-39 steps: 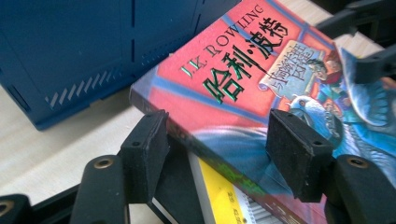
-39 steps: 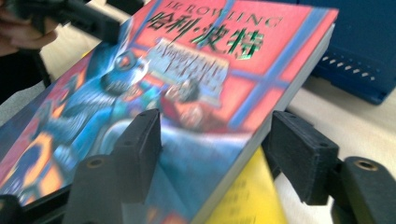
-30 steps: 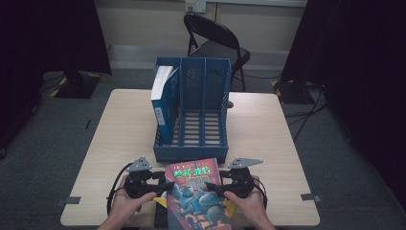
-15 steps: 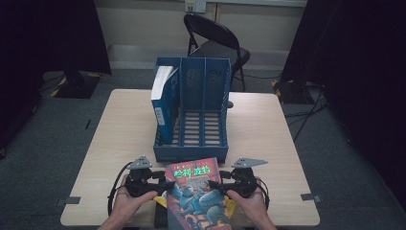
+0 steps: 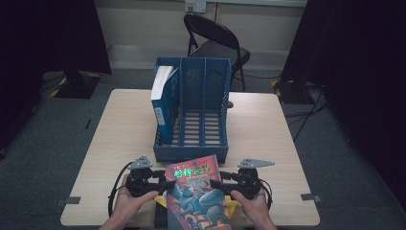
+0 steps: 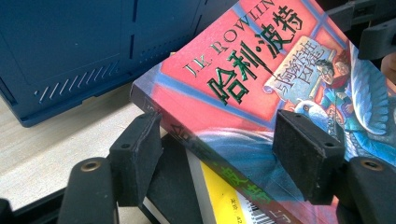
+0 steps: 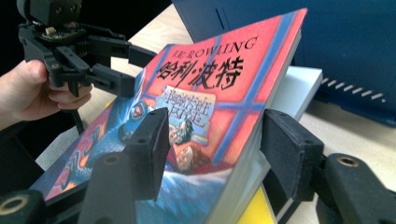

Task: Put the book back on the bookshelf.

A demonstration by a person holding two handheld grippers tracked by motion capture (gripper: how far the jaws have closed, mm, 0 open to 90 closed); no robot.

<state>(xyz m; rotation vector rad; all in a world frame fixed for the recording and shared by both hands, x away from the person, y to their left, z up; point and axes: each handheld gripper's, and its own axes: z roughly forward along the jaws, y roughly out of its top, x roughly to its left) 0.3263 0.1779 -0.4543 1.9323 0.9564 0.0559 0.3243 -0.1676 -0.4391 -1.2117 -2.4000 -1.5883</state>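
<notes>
A red and blue paperback book (image 5: pixel 198 191) lies tilted on a small stack at the table's near edge, in front of a blue file rack (image 5: pixel 191 152). My left gripper (image 5: pixel 168 184) straddles the book's spine edge (image 6: pixel 196 135). One pad rests on the cover and the other against the spine. Its jaws have just been opening slightly, still against the book. My right gripper (image 5: pixel 214 183) straddles the opposite edge (image 7: pixel 252 140). Its jaws have just been closing, and a small gap shows beside the outer pad (image 7: pixel 289 149). The left gripper (image 7: pixel 133 70) is also seen from the right gripper view.
A blue-and-white book (image 5: pixel 163 103) stands in the rack's left compartment; the other two slots hold nothing. Under the paperback lie a yellow book (image 6: pixel 219 200) and a white one (image 7: pixel 299 88). A black folding chair (image 5: pixel 215 43) stands beyond the table (image 5: pixel 124 139).
The right gripper's jaws have drawn closer around the book's edge. Both hands have stayed almost in place, and the book has not shifted noticeably.
</notes>
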